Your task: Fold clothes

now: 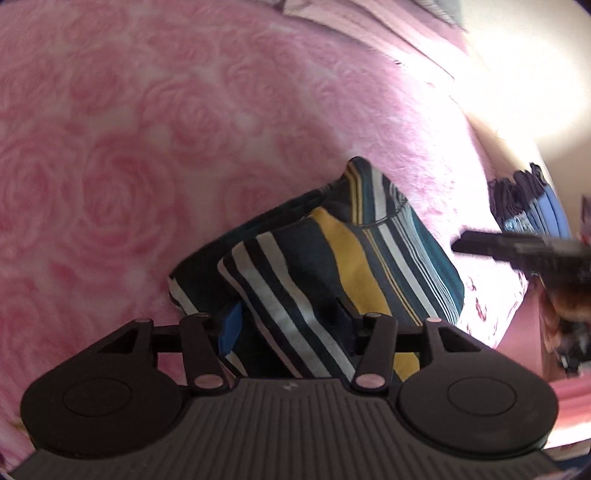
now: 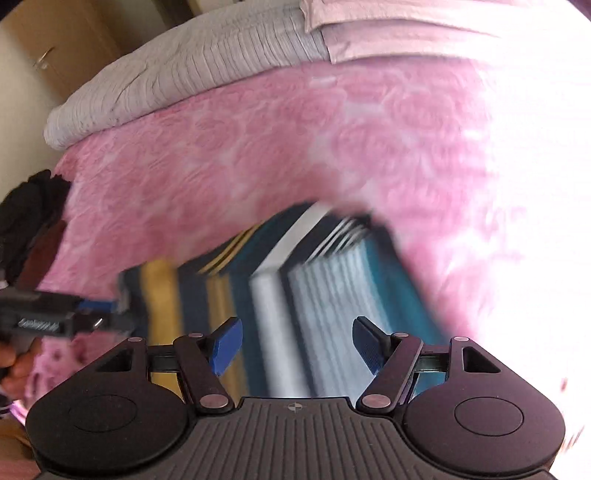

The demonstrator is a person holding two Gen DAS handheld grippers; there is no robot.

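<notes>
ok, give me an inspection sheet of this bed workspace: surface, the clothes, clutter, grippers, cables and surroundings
Surface: pink rose-patterned blanket covering the bed.
Job's things: striped garment, folded into a compact bundle, lying on the blanket.
Clutter: dark and blue pile of clothes at the bed's edge; a second dark heap at the opposite edge.
Grippers: left hand-held gripper over the garment, fabric between its jaws, pads not clearly pressing; right hand-held gripper open above the garment, holding nothing.
Cables: nothing seen.
Surroundings: grey quilted bedding and pink folded bedding at the far end, wooden door, strong glare from one side.
</notes>
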